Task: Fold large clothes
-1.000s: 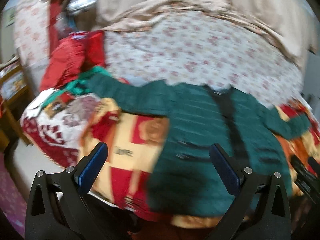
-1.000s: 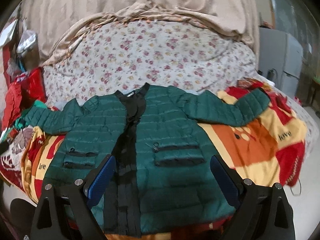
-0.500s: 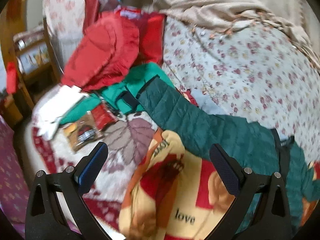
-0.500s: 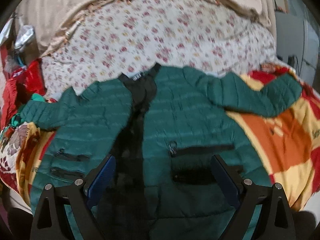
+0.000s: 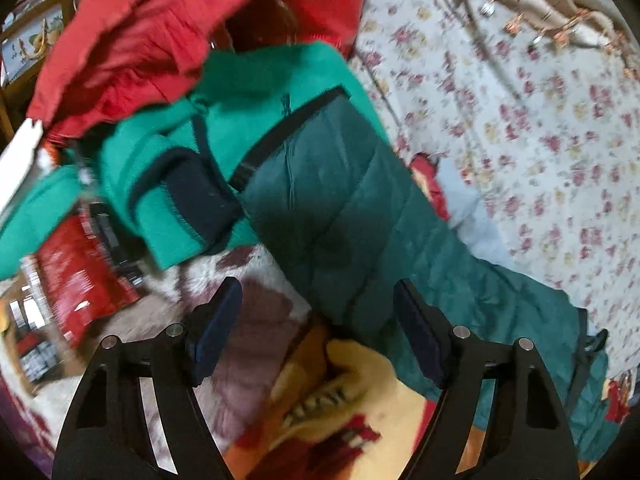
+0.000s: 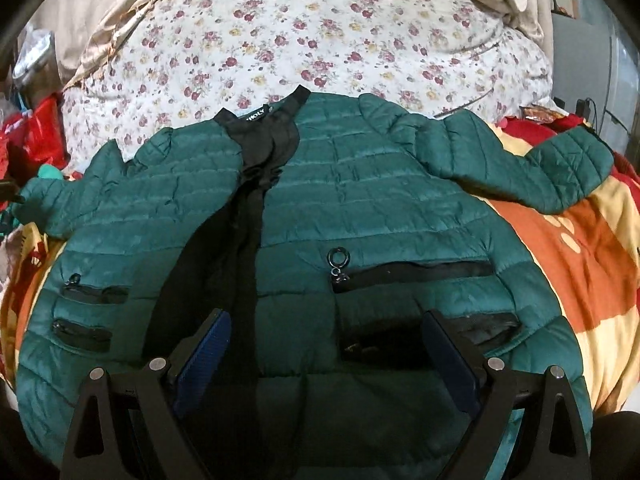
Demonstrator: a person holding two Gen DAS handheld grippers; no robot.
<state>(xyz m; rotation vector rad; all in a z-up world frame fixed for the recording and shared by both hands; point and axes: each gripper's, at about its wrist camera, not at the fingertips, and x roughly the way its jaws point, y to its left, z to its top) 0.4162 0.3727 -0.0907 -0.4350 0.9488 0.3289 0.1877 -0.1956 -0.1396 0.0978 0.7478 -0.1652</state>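
A dark green quilted jacket (image 6: 360, 200) lies face up on the bed, black front placket in the middle, both sleeves spread out. Its left sleeve (image 5: 340, 216) runs diagonally through the left wrist view, black cuff at the top. My left gripper (image 5: 318, 312) hovers over the lower part of that sleeve with its jaws closing; the sleeve's edge lies between them and the pads are not pressing on it. My right gripper (image 6: 326, 344) is open above the jacket's lower front, near the right pocket zip (image 6: 412, 270), holding nothing.
A bright green fleece garment (image 5: 240, 128) with navy trim and red clothes (image 5: 140, 40) lie beyond the sleeve's cuff. A red and yellow blanket (image 6: 580, 248) lies under the jacket, a floral quilt (image 6: 320, 40) behind it. Red packets (image 5: 80, 276) lie at left.
My left gripper swung left along the sleeve toward its cuff, came lower and closer, and its jaws narrowed. My right gripper dropped closer to the jacket's front.
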